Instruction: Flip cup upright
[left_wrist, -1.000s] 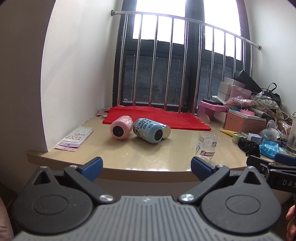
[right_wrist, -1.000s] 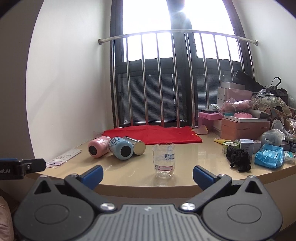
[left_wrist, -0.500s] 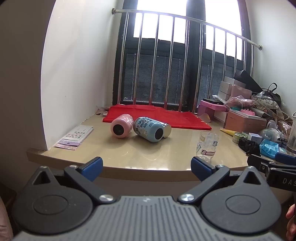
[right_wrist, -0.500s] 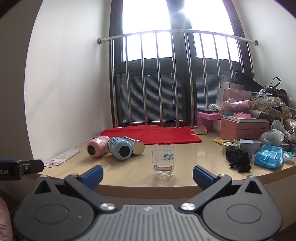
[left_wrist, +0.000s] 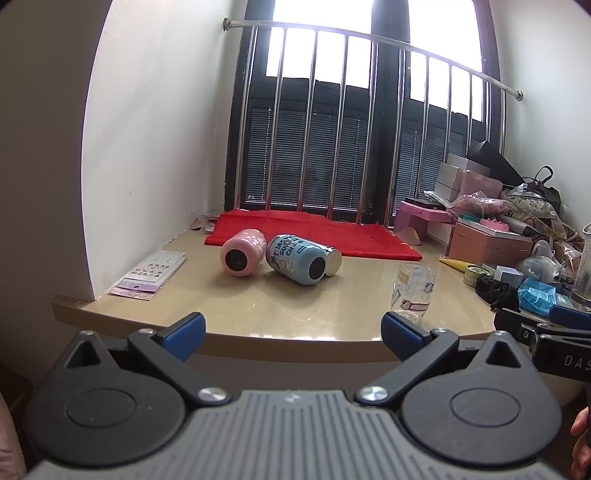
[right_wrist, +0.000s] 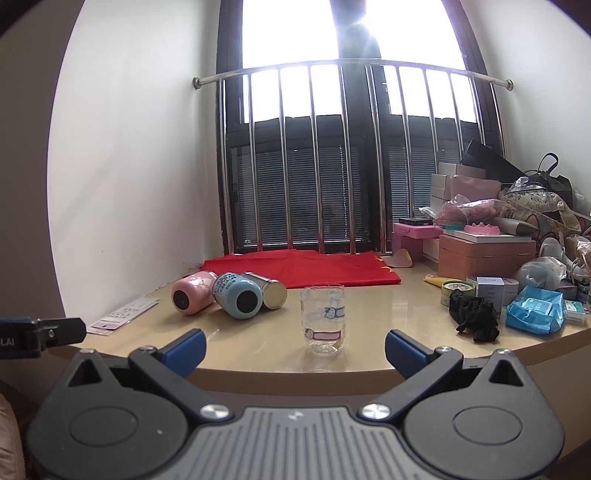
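A clear glass cup with a cartoon print stands mouth-down near the front edge of the beige table; it also shows in the left wrist view. My right gripper is open and empty, short of the table edge, with the cup centred between its fingers but farther off. My left gripper is open and empty, also short of the table edge, left of the cup. Each gripper shows at the edge of the other's view.
A pink cup, a blue cup and a steel cup lie on their sides at the left. A red cloth lies behind. Boxes, a black cloth and a blue packet crowd the right. A sticker sheet lies far left.
Both grippers have drifted slightly; the views shift a little, with the table objects sitting slightly lower and larger. Nothing on the table has moved.
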